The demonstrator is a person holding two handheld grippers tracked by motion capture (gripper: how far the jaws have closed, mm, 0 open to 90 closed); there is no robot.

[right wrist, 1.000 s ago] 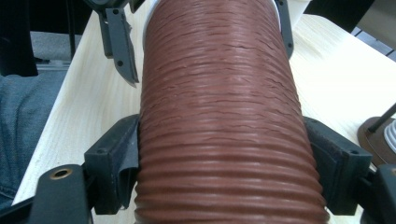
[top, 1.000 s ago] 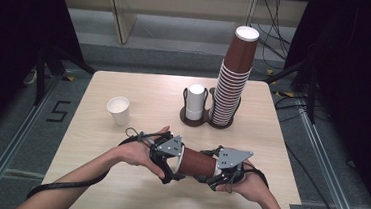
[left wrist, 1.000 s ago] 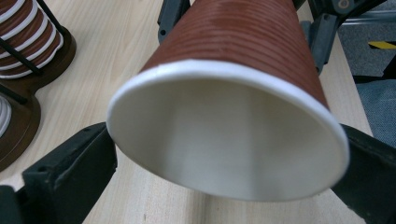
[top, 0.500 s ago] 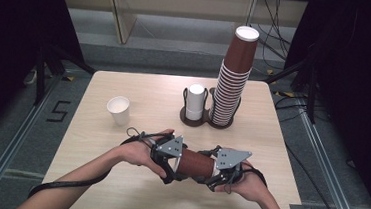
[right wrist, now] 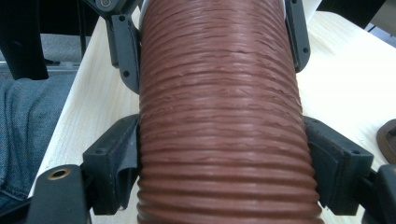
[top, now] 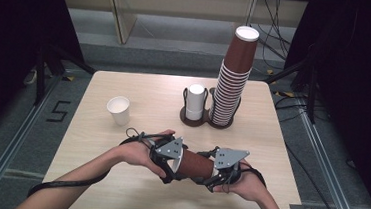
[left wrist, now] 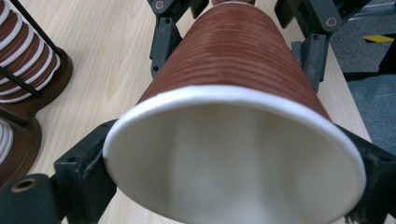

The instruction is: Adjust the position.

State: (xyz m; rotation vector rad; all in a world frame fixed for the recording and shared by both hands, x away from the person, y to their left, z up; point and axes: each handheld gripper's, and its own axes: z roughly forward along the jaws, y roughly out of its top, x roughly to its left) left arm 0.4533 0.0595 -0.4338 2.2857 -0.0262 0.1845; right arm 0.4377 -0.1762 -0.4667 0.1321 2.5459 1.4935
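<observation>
While your left hand-held gripper [top: 171, 169] has just been closing onto the rim end of the brown ribbed paper cup [top: 196, 164], your right hand-held gripper [top: 213, 179] clamps its base end, cup lying level just above the worktop [top: 149, 96].

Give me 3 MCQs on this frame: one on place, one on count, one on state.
1. Where is the tall cup stack?
A. far right of the table, in a holder
B. near left corner
C. on the floor

2. How many single white cups stand loose on the table?
A. none
B. one
C. three

3. How is the brown cup held?
A. lying untouched
B. by the left gripper alone
C. between both grippers

A: the stack stands in the dark holder at far right.
B: one white cup stands at left.
C: the left gripper, whose jaws have just been closing, flanks the rim, and the right gripper clamps the body.
</observation>
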